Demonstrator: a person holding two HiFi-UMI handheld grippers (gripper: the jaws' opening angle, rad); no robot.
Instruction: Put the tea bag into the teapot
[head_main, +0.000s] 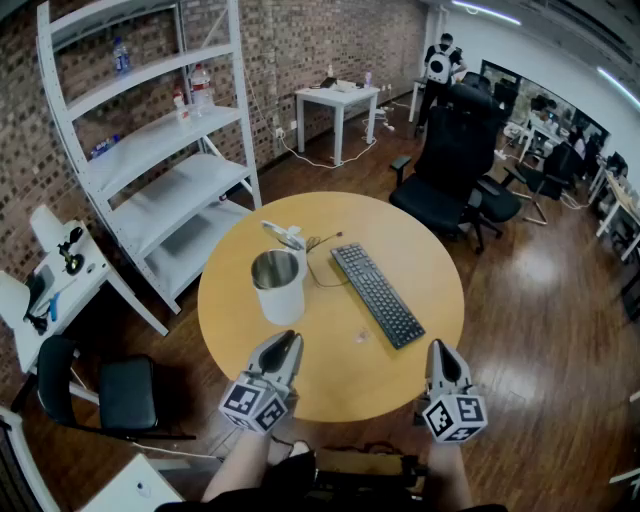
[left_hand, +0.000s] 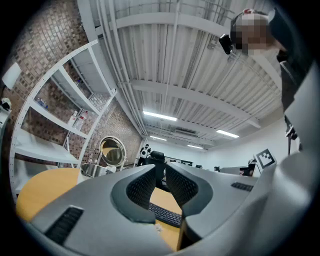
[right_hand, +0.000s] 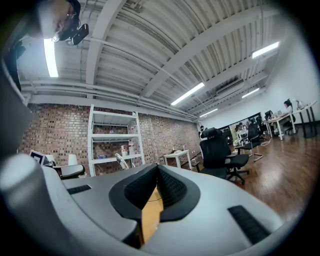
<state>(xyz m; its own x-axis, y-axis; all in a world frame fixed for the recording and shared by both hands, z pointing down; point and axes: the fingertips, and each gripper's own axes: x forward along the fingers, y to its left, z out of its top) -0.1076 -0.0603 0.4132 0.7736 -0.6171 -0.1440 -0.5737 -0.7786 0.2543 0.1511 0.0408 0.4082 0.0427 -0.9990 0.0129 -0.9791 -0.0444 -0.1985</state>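
- Step in hand: the approach. Nothing is grasped yet, and the tea bag (head_main: 362, 335) lies untouched on the worktop (head_main: 420, 250).
- Left gripper (head_main: 290, 342): it hovers at the 7 o'clock edge of the worktop. Its jaws are released to a narrow gap with nothing between them.
- Right gripper (head_main: 437, 348): it hovers at the 5 o'clock edge. Its jaws are clenched tip to tip and empty.
- Tea bag: a small, pale, flat scrap, too small for tag or string to be made out. It sits just toward 5 o'clock of the worktop's centre, just beside the near end of the keyboard (head_main: 378, 295). It is well apart from the teapot (head_main: 277, 287), at about 4 o'clock from it.
- Teapot: a white body with a bright metal rim, standing upright at about 9 o'clock of the centre. Its lid (head_main: 284, 236) is tipped back at 12 o'clock, so the mouth is open.
- Next move, as judged: either gripper must travel toward 12 o'clock and descend on the tea bag with its jaws parted. The right one would have to open first. The pinch needs to be low and fine, since the bag looks thin against the worktop.
- Risk, as judged: the jaws may slide the bag against the keyboard rather than lift it.
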